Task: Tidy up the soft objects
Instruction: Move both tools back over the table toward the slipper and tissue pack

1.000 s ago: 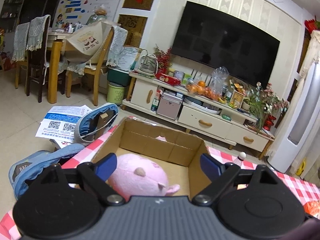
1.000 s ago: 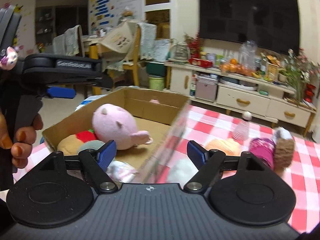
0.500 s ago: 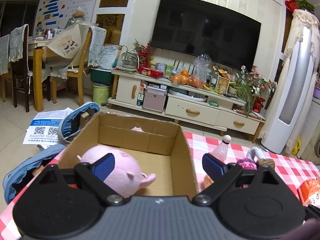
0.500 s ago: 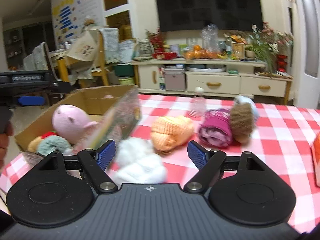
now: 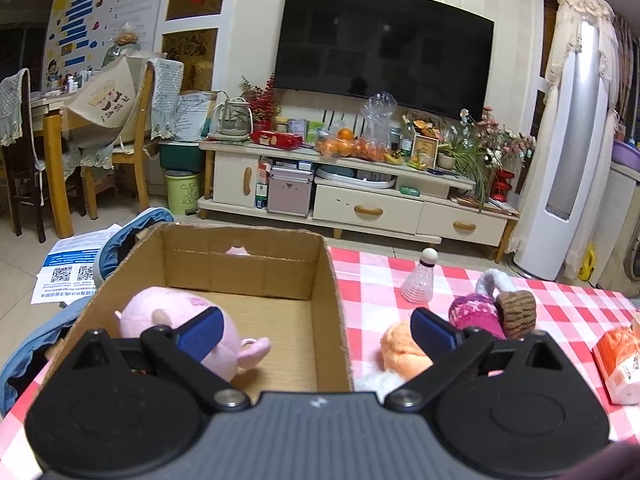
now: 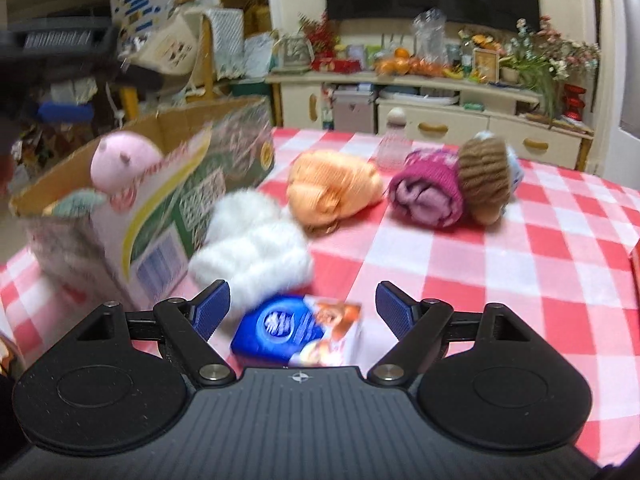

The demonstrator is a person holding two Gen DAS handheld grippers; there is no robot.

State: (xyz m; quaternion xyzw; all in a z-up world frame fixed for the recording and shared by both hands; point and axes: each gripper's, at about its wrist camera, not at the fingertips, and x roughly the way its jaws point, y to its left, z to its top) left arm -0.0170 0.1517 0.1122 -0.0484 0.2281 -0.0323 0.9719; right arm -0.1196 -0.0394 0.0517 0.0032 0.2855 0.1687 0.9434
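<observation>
Where checked cloth [image 6: 520,240] ends, TV cabinet [image 5: 360,208] stands.

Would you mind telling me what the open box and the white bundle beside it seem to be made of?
Box: corrugated cardboard, matte brown inside, printed outside; raw frayed edges show.
White bundle: probably fluffy yarn or plush; fuzzy outline, though the picture is blurred.

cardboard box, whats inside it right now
In the cardboard box: a pink plush toy and, in the right wrist view, a greenish soft thing beside it. The near corner of the floor is hidden behind the left gripper.
</observation>
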